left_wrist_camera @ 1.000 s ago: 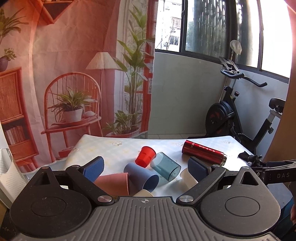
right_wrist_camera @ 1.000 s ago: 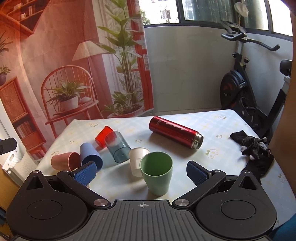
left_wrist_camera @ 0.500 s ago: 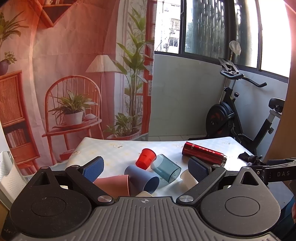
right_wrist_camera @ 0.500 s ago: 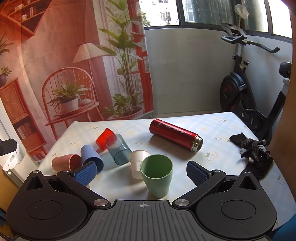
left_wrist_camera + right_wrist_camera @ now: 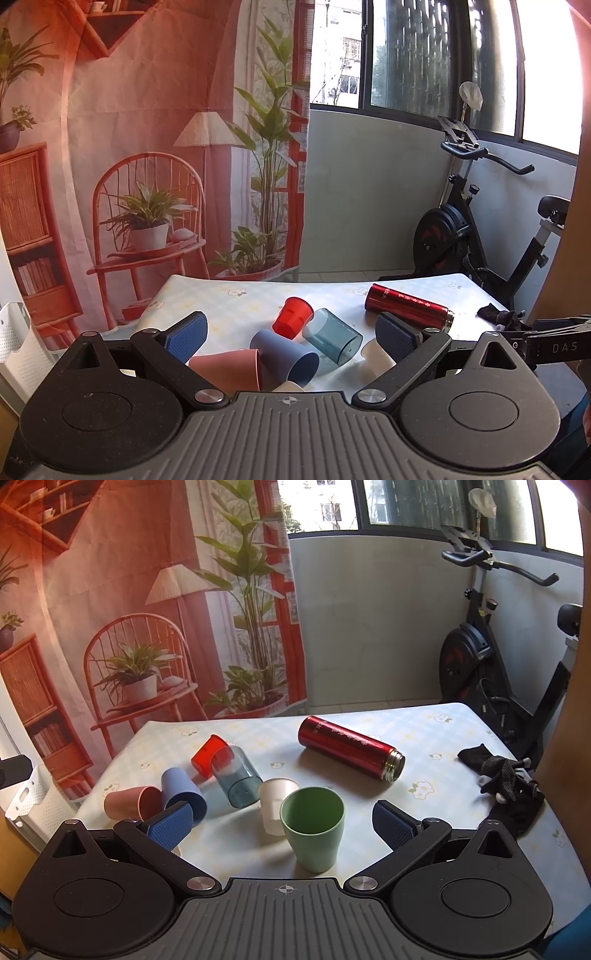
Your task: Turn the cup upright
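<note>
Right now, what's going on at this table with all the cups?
A person holds two tongs over a table of cups, and neither grips anything. The right tongs hang open around the green cup, which stands upright beside the white cup. The left tongs are open above the pink cup and blue cup, which lie on their sides, as do the red cup, the clear teal cup and a red flask.

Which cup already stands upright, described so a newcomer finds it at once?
Start at the red flask lying on the table, then come toward the camera. The green cup stands there, mouth up, beside a white cup; it is the only green one.
</note>
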